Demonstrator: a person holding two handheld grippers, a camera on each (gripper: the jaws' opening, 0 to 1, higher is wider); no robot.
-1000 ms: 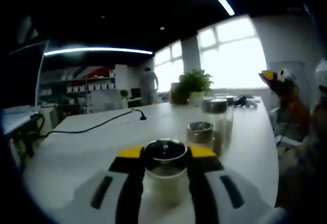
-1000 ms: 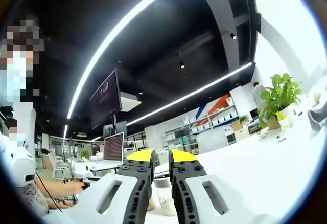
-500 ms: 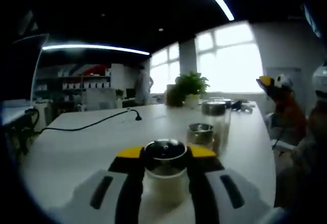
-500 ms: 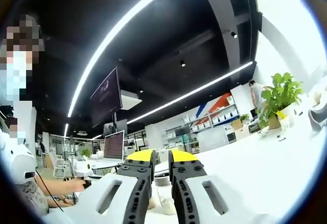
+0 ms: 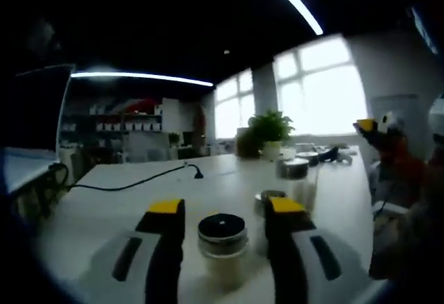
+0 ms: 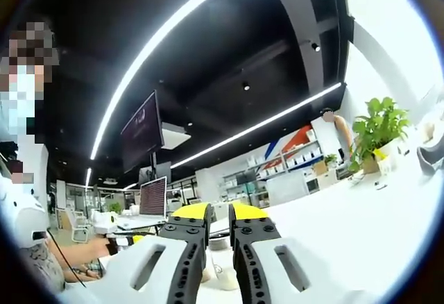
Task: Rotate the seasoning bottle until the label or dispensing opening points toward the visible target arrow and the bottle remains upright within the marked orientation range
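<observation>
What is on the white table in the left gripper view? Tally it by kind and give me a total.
seasoning bottles: 3 (the nearest, one behind it, a taller one farther back)
potted plant: 1
black cable: 1
Total: 5
The small things at the far end are too blurred to count.

Left gripper view: a bottle (image 5: 222, 248) stands upright on the desk (image 5: 125, 200) between the two jaws, apart from both. Two more jars (image 5: 295, 179) stand behind it, toward the desk's right edge. A cable (image 5: 132, 181) runs across the desk's left part. A plant (image 5: 269, 132) sits at the far edge. A toy bird (image 5: 392, 158) is beyond the right edge.
</observation>
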